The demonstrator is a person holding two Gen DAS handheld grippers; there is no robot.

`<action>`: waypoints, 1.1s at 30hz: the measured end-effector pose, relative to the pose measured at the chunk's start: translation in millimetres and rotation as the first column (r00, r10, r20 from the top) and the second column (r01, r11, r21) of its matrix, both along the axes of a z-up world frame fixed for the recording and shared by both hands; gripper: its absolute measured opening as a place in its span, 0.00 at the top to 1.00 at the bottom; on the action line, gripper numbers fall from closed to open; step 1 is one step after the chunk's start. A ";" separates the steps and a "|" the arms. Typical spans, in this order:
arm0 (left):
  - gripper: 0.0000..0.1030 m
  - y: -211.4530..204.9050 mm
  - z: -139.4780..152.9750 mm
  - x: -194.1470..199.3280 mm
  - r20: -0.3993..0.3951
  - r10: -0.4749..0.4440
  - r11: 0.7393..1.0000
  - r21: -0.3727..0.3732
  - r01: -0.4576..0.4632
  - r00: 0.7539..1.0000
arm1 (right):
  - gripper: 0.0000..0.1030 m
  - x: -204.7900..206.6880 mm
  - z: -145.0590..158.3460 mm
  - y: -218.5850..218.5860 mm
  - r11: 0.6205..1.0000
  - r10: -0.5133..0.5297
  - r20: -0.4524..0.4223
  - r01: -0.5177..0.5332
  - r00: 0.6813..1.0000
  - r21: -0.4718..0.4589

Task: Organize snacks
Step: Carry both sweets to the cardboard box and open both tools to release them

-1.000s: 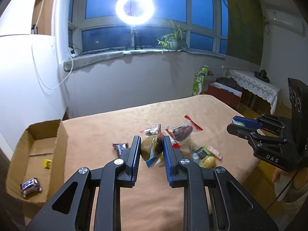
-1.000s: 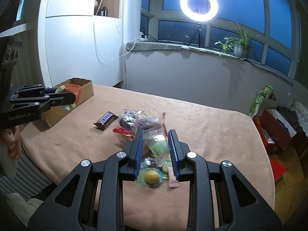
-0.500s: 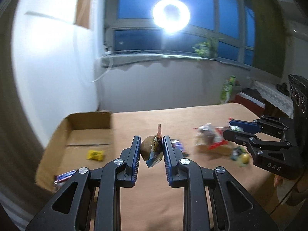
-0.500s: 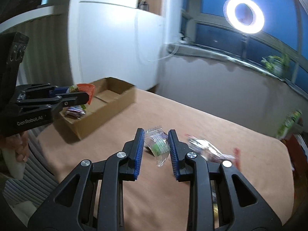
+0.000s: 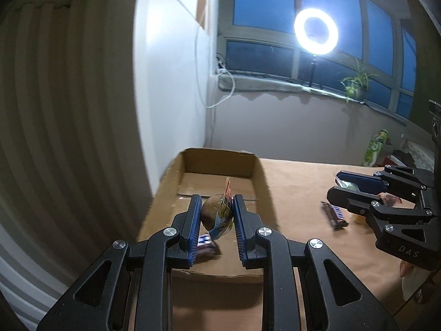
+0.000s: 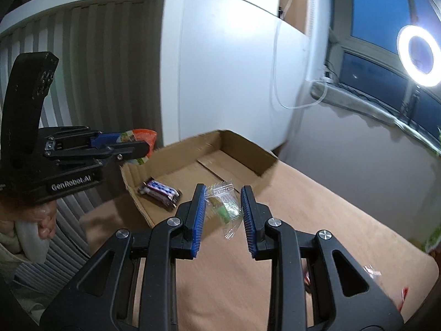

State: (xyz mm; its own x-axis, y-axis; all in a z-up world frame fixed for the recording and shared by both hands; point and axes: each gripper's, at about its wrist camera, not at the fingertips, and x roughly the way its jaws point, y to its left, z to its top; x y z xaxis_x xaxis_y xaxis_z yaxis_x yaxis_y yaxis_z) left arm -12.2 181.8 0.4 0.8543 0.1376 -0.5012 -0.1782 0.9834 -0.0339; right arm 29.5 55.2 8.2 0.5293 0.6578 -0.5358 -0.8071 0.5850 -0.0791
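Note:
My left gripper (image 5: pixel 216 209) is shut on a round brown snack in an orange and blue wrapper (image 5: pixel 217 213) and holds it above the near end of the open cardboard box (image 5: pixel 261 182). It also shows at the left of the right wrist view (image 6: pixel 135 144). My right gripper (image 6: pixel 223 207) is shut on a clear packet with a green sweet (image 6: pixel 227 211), held over the box's right wall (image 6: pixel 264 176). It also shows in the left wrist view (image 5: pixel 339 184). A blue-wrapped chocolate bar (image 6: pixel 160 194) lies in the box.
A tan cloth covers the table (image 5: pixel 297 182). Another chocolate bar (image 5: pixel 335 215) lies on it right of the box, with more wrapped snacks (image 6: pixel 372 271) at the far right. A white cabinet and a slatted wall stand close behind the box.
Both grippers have swung left from the snack pile to the cardboard box, each carrying its snack. The box now lies directly ahead of both.

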 end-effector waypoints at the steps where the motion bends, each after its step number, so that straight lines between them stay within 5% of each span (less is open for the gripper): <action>1: 0.79 1.5 0.0 1.4 -0.001 0.004 1.000 0.001 -0.004 1.000 | 0.74 1.1 0.2 6.7 1.000 0.011 0.004 -0.011 1.000 0.001; 19: 0.79 31.7 -34.6 34.6 -0.085 0.029 0.999 -0.042 -0.032 0.996 | 0.74 56.7 -23.5 86.5 0.996 0.091 -0.033 -0.091 0.995 -0.017; 22: 0.77 36.2 -39.6 36.8 -0.100 0.053 0.997 -0.043 -0.057 0.994 | 0.62 63.1 -29.2 94.7 0.994 0.102 -0.034 -0.103 0.994 -0.035; 24: 0.46 38.5 -41.9 35.5 -0.109 0.075 0.996 -0.038 -0.079 0.991 | 0.49 64.5 -31.7 95.1 0.995 0.088 -0.023 -0.089 0.996 -0.043; 26: 0.32 40.9 -40.8 30.5 -0.093 0.100 0.994 -0.033 -0.104 0.991 | 0.49 65.0 -31.1 90.3 0.996 0.079 -0.035 -0.080 0.996 -0.028; 31: 0.31 48.5 -38.1 14.6 -0.088 0.127 0.991 -0.038 -0.131 0.988 | 0.46 57.0 -25.5 73.1 0.999 0.025 -0.010 -0.025 1.000 -0.036; 33: 0.31 52.9 -35.7 5.1 -0.081 0.145 0.988 -0.039 -0.149 0.986 | 0.31 48.9 -22.5 62.4 1.000 -0.007 0.008 0.007 1.000 -0.024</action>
